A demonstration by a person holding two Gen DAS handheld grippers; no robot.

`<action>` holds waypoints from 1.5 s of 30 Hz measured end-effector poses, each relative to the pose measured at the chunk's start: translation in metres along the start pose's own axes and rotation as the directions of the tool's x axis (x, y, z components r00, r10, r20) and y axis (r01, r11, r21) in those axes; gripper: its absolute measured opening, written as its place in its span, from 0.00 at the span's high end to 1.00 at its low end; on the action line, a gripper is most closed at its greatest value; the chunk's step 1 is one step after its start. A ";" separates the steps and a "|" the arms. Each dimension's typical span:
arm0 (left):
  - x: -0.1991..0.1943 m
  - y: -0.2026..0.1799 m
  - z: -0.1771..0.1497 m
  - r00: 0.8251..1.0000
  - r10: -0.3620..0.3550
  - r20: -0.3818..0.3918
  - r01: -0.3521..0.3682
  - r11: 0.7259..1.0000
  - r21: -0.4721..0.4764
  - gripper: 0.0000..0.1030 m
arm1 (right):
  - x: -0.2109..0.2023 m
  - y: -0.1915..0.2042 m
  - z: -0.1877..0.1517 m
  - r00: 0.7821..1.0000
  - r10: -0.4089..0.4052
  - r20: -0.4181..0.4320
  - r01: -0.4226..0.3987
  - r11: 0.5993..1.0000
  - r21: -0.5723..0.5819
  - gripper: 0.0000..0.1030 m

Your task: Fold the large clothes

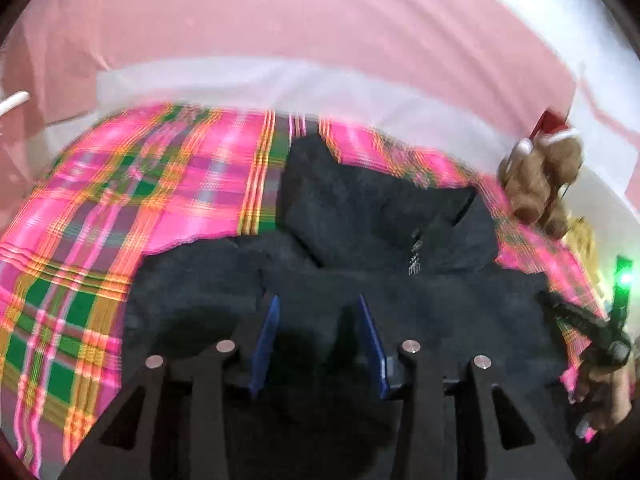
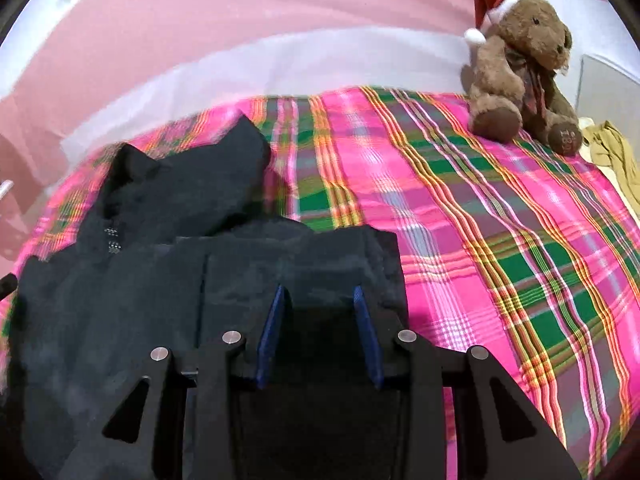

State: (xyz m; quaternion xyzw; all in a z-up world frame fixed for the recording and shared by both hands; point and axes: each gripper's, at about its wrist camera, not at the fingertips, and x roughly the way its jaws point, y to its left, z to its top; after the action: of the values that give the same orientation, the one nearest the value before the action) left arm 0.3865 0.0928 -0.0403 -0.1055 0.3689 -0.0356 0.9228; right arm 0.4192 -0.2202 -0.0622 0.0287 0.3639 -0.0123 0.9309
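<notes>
While the dark fleecy hooded garment (image 2: 168, 280) lies rumpled toward the bed's near edge on a pink-green plaid sheet (image 2: 500, 240), both the left hand-held gripper (image 1: 318, 308) and right hand-held gripper (image 2: 318, 300) hover over it, blue pads apart, clamping nothing. A plush, Santa-hatted teddy bear (image 2: 520, 68) sits at the far corner.

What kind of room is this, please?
Most likely a bedroom: the dark garment lies on a bed with a pink plaid cover, a teddy bear in a Santa hat sits at its far corner, and pink fabric hangs behind.
</notes>
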 end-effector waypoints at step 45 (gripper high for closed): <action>-0.024 -0.012 -0.060 0.999 -0.004 -0.042 0.006 0.999 0.048 0.60 | -0.034 0.017 -0.061 1.000 0.025 -0.011 -0.025 0.998 -0.049 0.63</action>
State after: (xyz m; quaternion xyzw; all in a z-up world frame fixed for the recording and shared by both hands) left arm 0.3277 0.0744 -0.0639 -0.0834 0.3868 -0.0489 0.9171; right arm 0.3537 -0.1991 -0.0833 0.0103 0.3686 0.0085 0.9295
